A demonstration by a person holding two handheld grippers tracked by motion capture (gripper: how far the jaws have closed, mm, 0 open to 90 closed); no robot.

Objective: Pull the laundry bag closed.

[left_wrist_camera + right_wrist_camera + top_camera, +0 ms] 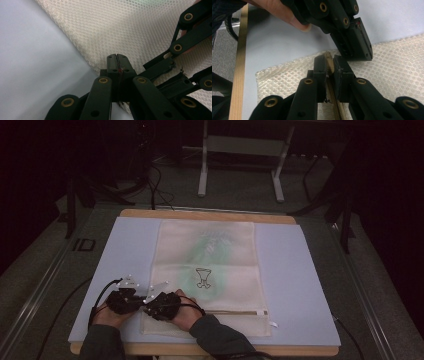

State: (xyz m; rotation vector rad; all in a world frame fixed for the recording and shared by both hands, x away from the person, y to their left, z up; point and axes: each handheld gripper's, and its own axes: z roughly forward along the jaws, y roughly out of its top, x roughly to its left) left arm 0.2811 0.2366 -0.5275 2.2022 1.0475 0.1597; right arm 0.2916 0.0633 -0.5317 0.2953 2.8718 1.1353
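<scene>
While both hands are working at the lower left of the high view, the cream mesh bag [206, 270] is lying flat on the pale blue mat [295, 285] covering the worktop [210, 215]. At the bag's near left corner, the right claw [329, 63] is pinching the end of the zipper tape [328, 60] between its closed jaws. Just beside it, the left claw [117, 60] is sitting with its jaws pressed together at the bag's edge; whether it is gripping mesh cannot be told.
</scene>
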